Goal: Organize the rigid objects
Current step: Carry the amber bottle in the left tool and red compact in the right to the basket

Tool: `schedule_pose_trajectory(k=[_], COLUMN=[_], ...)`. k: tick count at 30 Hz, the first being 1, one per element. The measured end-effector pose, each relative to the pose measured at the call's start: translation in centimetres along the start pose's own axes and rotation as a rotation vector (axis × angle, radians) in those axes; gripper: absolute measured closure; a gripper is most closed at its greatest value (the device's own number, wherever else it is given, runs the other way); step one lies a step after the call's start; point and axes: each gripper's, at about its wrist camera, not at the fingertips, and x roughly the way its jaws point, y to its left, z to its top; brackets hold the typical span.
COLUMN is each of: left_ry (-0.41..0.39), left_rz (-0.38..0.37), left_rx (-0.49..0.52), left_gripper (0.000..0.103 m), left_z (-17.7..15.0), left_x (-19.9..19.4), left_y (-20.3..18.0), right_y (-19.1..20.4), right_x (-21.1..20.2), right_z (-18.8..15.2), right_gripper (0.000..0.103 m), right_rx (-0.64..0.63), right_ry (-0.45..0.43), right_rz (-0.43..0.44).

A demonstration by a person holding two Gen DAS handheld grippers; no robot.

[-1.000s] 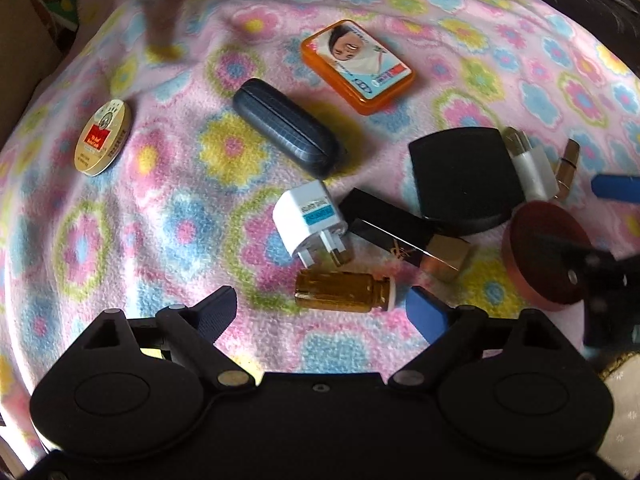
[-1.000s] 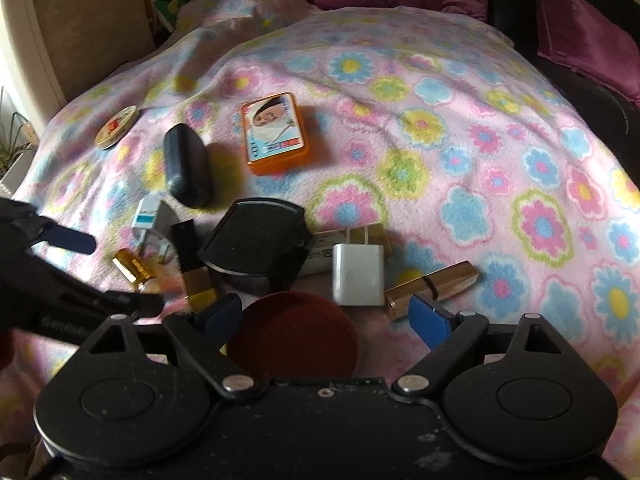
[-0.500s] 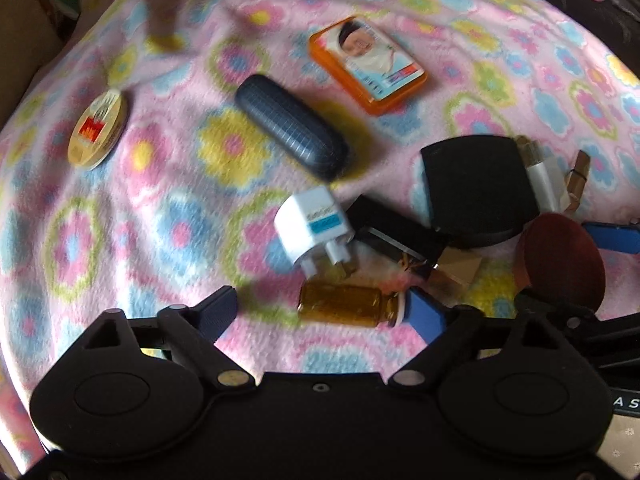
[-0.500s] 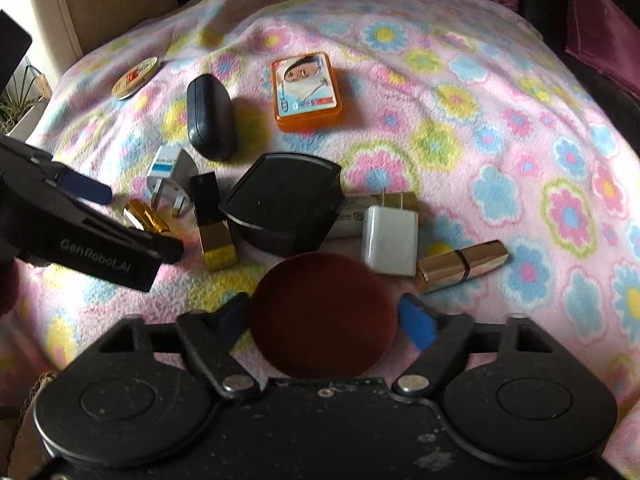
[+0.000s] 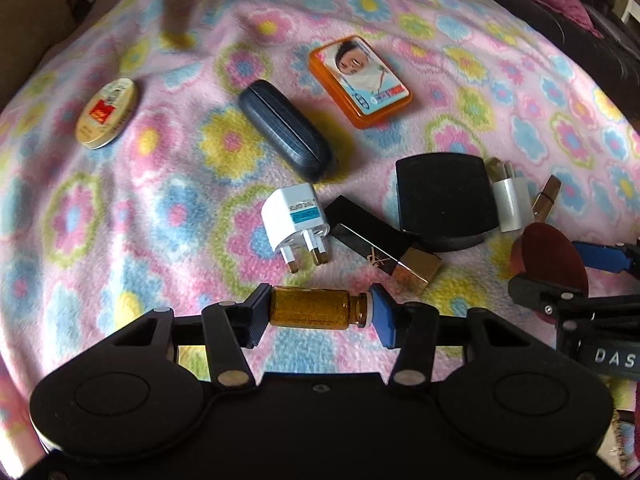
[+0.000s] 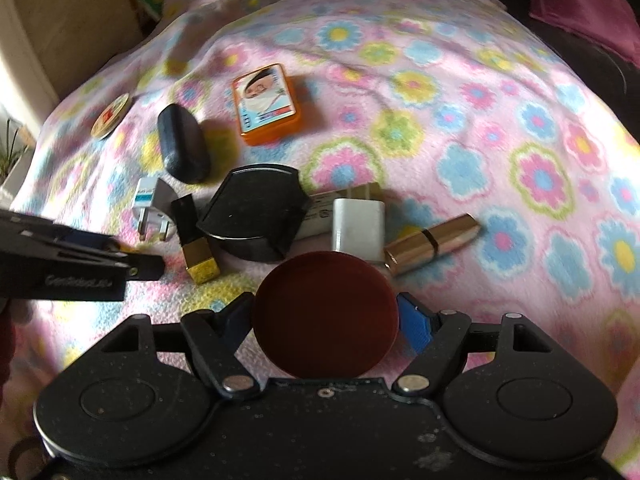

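**Operator:** With both tools lowered over the floral blanket [image 5: 120, 216], what is the status of each?

**Inspector:** Left tool [image 5: 318, 314]: closed on the amber vial [image 5: 316, 311]; the vial lies sideways, base against the black finger [image 5: 254, 320], cap against the blue pad [image 5: 384, 320]. Right tool [image 6: 326, 316]: closed on the dark red round disc [image 6: 326, 314]; one finger touches each side of its rim; in the left wrist view the same disc [image 5: 550, 258] appears at the right edge, clamped edge-on.

**Operator:** Where are the remaining items?

**Inspector:** All rest on the blanket. White plug adapter [image 5: 296, 224]: just beyond the vial, prongs toward the camera; black-and-gold lipstick box [image 5: 380, 248]: beside the adapter, its far end touching the black compact case [image 5: 444, 200]; white charger [image 5: 510, 202]: against the right side of that case; gold lipstick tube [image 6: 434, 242]: just right of the charger, lying flat. Dark glasses case [image 5: 284, 130]: farther back, apart from the cluster; orange tin [image 5: 360, 80]: behind it to the right; round yellow tin [image 5: 108, 114]: well apart, at the far left.

**Operator:** Anything unclear?

**Inspector:** Print on the tins is too blurred to read.
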Motion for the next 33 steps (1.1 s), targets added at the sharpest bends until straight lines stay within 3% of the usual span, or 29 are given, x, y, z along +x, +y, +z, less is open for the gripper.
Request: schedule_pose_trajectory(k=[6, 12, 20, 25, 33], left_ry=[-0.016, 0.005, 0.051, 0.025, 0.016], left_rz=[-0.009, -0.014, 0.043, 0.099, 0.173], left_rx=[-0.060, -0.123, -0.213, -0.192, -0.251], left_gripper=[0.053, 0.053, 0.053, 0.053, 0.053], left_z=[-1.5, -5.9, -12.0, -13.1, -14.6], left_x=[-3.8, -6.5, -8.4, -9.6, -10.0], left_y=[-0.3, -1.5, -4.1, -5.1, -4.5], right_y=[-0.4, 0.5, 1.5, 2.1, 3.3], right_x=[-3.8, -8.6, -13.6, -15.7, -17.3], right_z=[-0.7, -4.4, -10.3, -13.3, -14.7], right_gripper=[0.027, 0.027, 0.027, 0.027, 0.027], right_rx=[0.068, 0.065, 0.054, 0.038, -0.008], right_ry=[-0.027, -0.043, -0.031, -0.041, -0.071], right_rz=[0.017, 0.009, -0.014, -0.018, 0.021])
